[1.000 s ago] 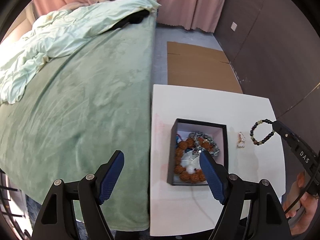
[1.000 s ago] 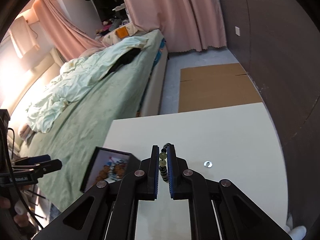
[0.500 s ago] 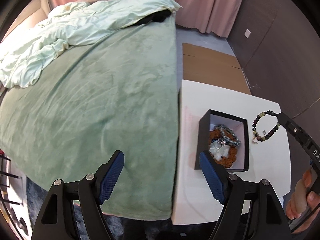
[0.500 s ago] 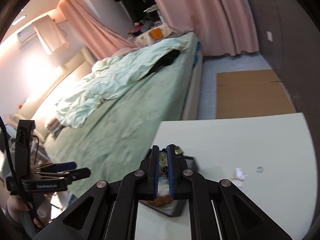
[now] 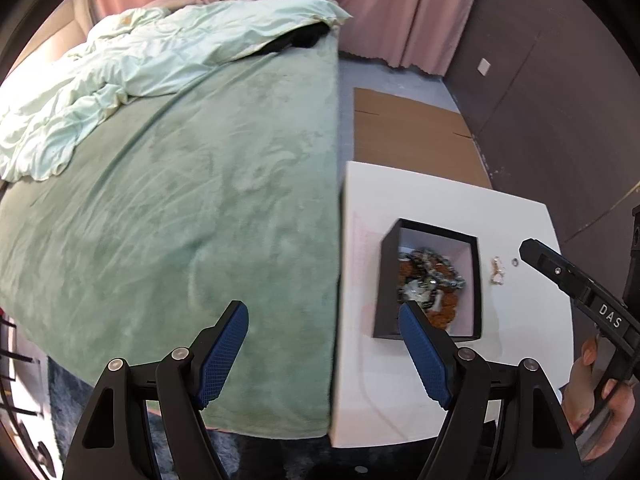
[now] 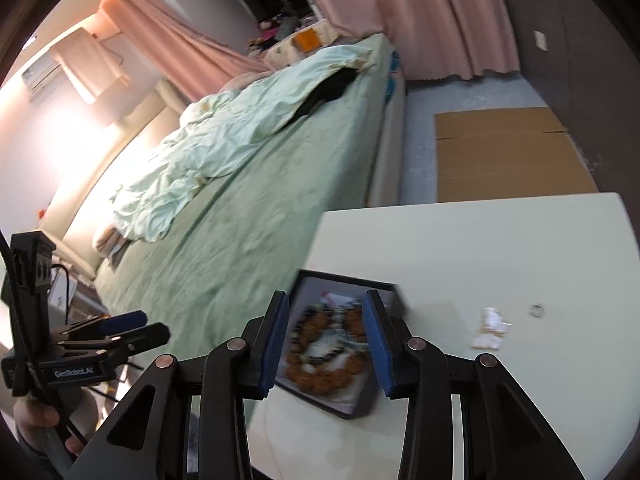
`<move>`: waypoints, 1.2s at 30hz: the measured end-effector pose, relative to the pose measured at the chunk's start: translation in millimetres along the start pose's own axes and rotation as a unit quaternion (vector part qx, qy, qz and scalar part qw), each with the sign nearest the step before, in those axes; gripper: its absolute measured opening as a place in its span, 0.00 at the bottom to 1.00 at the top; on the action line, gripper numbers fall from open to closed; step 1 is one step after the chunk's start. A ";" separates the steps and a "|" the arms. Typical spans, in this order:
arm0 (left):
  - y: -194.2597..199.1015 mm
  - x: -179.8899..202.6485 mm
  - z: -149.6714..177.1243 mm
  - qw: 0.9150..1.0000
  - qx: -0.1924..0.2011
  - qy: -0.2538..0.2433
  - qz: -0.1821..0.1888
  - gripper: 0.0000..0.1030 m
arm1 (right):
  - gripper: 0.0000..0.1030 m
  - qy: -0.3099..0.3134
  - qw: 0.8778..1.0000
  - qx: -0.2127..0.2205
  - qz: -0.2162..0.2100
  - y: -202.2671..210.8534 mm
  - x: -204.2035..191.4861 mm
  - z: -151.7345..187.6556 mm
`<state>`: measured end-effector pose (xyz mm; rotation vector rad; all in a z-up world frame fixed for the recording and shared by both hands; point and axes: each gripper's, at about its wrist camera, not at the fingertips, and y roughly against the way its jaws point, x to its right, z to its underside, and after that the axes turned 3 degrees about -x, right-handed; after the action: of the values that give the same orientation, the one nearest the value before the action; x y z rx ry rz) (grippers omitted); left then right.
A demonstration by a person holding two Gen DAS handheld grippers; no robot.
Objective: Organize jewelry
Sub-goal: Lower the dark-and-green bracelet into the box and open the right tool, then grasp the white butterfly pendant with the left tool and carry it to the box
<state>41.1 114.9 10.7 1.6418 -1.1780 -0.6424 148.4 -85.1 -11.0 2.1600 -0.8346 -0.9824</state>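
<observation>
A black box (image 5: 386, 280) on the white table (image 5: 520, 340) holds several bead bracelets (image 5: 430, 280); it also shows in the right wrist view (image 6: 348, 410), with the bracelets (image 6: 324, 356) blurred. My right gripper (image 6: 326, 338) is open and empty above the box; in the left wrist view it (image 5: 530, 250) is at the right. My left gripper (image 5: 322, 354) is open and empty, over the bed edge beside the table. A small pale earring (image 5: 497, 270) (image 6: 492, 326) and a ring (image 5: 515, 261) (image 6: 536, 310) lie right of the box.
A green bed (image 5: 180, 200) with a pale duvet (image 5: 140, 64) borders the table's left side. Flat cardboard (image 5: 404, 128) lies on the floor beyond the table. A dark wall (image 5: 560, 100) stands on the right and pink curtains (image 6: 420, 20) hang behind.
My right gripper has opened over the box; the dark bead bracelet it held is no longer between its fingers and is in the box. The left gripper has stayed open.
</observation>
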 end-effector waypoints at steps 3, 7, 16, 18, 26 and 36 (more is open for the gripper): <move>-3.6 13.5 -1.2 1.000 0.000 -0.008 0.010 0.76 | 0.38 -0.005 0.999 0.006 0.032 10.4 13.6 2.7; -9.0 31.1 -3.3 1.000 -0.002 -0.017 0.017 0.76 | 0.38 -0.014 0.998 0.005 0.060 23.2 33.2 7.2; -13.8 71.4 -9.5 0.999 -0.003 -0.045 0.029 0.76 | 0.38 -0.033 0.996 0.016 0.084 45.3 62.8 10.4; -15.9 81.1 -10.9 0.998 -0.003 -0.051 0.033 0.76 | 0.38 -0.038 0.995 0.018 0.087 49.7 67.5 11.0; -32.3 121.3 -14.2 0.996 -0.015 -0.077 0.048 0.76 | 0.74 -0.100 0.992 0.019 0.076 64.9 108.0 16.4; -62.9 174.2 -17.5 0.991 -0.030 -0.123 0.053 0.75 | 0.74 -0.196 0.978 0.010 0.076 79.9 169.8 28.2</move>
<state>148.5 -33.9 -20.0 1.4682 -1.3979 -0.8216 191.9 -268.0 -37.2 1.9098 -1.1784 -1.3459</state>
